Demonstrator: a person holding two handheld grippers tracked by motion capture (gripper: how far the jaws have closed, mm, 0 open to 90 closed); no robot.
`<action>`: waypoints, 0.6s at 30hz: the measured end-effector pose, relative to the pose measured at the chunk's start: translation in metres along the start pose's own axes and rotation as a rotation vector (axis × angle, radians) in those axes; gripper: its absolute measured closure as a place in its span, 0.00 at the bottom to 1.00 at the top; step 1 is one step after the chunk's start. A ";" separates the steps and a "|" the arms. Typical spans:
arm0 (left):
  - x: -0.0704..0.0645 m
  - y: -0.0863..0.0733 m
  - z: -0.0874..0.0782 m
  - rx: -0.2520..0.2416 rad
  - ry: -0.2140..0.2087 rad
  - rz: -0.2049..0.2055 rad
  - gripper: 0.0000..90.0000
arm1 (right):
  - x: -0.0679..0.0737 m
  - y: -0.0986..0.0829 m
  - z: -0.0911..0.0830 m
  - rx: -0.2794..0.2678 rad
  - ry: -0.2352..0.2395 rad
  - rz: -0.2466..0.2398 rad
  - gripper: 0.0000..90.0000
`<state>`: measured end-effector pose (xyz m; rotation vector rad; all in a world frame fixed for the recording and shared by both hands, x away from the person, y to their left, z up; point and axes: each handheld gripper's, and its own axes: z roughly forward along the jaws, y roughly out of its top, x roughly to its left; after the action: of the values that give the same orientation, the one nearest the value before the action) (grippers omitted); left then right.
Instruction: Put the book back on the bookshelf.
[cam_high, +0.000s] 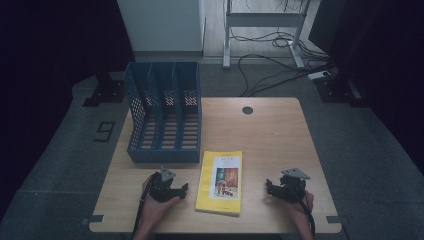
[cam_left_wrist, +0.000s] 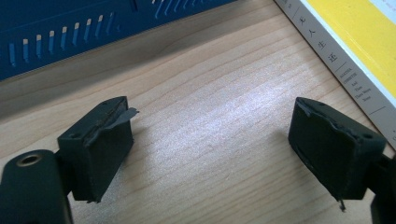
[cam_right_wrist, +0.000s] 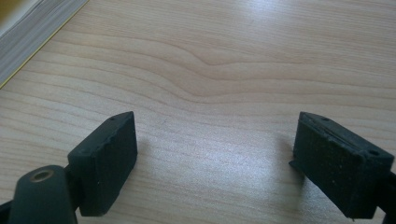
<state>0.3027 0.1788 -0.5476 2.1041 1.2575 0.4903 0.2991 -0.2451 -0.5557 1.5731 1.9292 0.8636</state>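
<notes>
The yellow book (cam_high: 220, 182) lies flat near the front edge of the table (cam_high: 270, 130), between the left gripper (cam_high: 181, 191) and the right gripper (cam_high: 270, 187) — both with jaws spread wide, holding nothing. It looks a thin, light paperback (slick cover, likely to flex), so I'd pinch it near the spine — the blue file rack (cam_high: 165, 112) stands just behind.

Yellow book (cam_left_wrist: 355, 32) cut off by the upper right edge of the left gripper view, cover print too small to read from the high view. Blue file rack (cam_left_wrist: 70, 32) cropped at upper left, compartments out of frame. In the right gripper view, book's page edge (cam_right_wrist: 32, 28) blurred, clipped at upper left.
</notes>
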 end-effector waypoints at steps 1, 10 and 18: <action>0.000 0.000 0.000 0.000 0.000 0.000 0.15 | 0.000 0.000 0.000 0.000 0.000 0.000 0.15; -0.001 -0.001 -0.001 -0.003 0.020 -0.024 0.16 | 0.010 0.006 -0.004 -0.019 0.014 0.012 0.20; -0.001 -0.001 -0.001 -0.006 0.027 -0.031 0.17 | 0.024 0.016 -0.011 -0.068 0.046 -0.003 0.21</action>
<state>0.3009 0.1788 -0.5476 2.0764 1.3006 0.5098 0.2965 -0.2218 -0.5360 1.5233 1.9127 0.9617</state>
